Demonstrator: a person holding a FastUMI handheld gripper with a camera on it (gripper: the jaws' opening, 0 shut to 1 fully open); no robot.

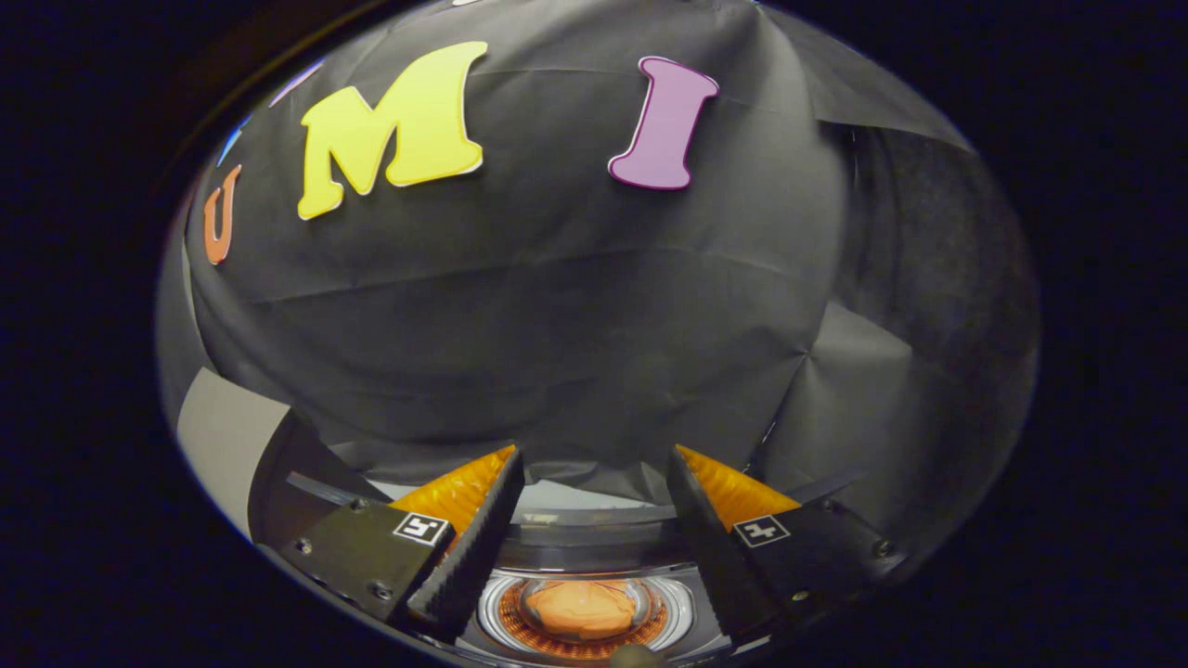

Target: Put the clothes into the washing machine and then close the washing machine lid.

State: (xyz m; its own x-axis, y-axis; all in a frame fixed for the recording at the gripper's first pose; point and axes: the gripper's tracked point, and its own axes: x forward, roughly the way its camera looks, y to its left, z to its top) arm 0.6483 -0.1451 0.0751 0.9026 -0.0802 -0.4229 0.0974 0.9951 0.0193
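while the gripper (594, 482) hung with fingers wide and empty, clothes (580, 608) lay in the washing machine (594, 547) at 6 o'clock; lid apparently unclosed.

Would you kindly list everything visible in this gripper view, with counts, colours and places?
washing machine: one, dark rim with a shiny metal ring inside, below and between the fingers, drum opening in sight.
clothes: one bundle, orange, lying inside the drum, between the fingers.
booth wall: one, black cloth, beyond the machine.
panel: one, pale grey, beside the machine, past one finger.
hand-held gripper: one, fingers spread apart above the drum opening, nothing between them.
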